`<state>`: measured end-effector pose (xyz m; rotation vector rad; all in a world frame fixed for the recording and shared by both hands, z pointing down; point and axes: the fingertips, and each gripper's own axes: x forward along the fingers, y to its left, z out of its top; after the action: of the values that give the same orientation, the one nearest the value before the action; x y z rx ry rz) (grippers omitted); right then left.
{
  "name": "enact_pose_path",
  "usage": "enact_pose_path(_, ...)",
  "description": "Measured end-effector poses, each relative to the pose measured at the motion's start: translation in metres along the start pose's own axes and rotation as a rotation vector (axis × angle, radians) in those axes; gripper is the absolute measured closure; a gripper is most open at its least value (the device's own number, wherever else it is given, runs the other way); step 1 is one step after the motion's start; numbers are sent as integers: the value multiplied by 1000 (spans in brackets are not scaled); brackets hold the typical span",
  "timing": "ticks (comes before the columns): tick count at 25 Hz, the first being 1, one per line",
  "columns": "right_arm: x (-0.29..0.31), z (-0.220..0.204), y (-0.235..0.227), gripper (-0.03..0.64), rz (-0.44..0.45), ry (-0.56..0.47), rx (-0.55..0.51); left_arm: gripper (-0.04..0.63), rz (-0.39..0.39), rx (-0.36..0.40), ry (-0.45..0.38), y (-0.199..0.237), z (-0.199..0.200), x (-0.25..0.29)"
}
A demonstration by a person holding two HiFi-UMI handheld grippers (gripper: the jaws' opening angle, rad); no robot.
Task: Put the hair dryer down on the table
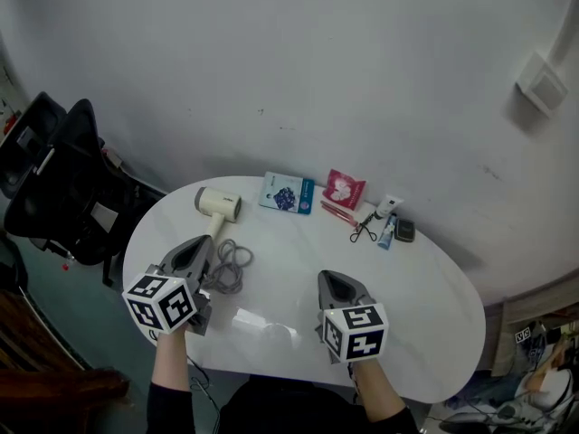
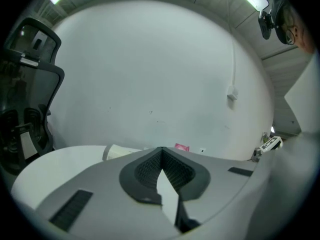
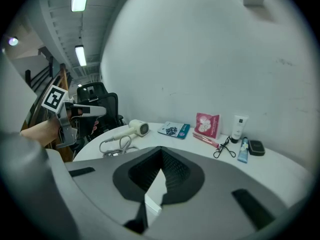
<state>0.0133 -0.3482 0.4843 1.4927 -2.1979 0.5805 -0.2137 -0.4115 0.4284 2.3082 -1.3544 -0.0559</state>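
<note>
A cream hair dryer lies on the white oval table at the back left, its grey cord coiled beside the handle. My left gripper hovers just in front of the cord, its jaws shut with nothing between them. In the left gripper view only the dryer's barrel peeks over the closed left gripper. My right gripper is over the table's front middle, also shut and empty. The right gripper view shows the dryer and cord beyond the closed right gripper.
Along the table's back edge lie a blue packet, a pink packet, an eyelash curler, a white tube, a blue tube and a small dark case. A black office chair stands left.
</note>
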Motion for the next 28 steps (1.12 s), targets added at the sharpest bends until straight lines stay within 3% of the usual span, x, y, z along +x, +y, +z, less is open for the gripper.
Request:
enact_pose_path(6, -5, 3, 5, 615, 41, -14, -18, 588, 6, -82, 14, -10, -25, -15)
enact_pose_path(28, -34, -5, 12, 615, 97, -36, -84, 588, -22, -90, 10, -67, -42, -36)
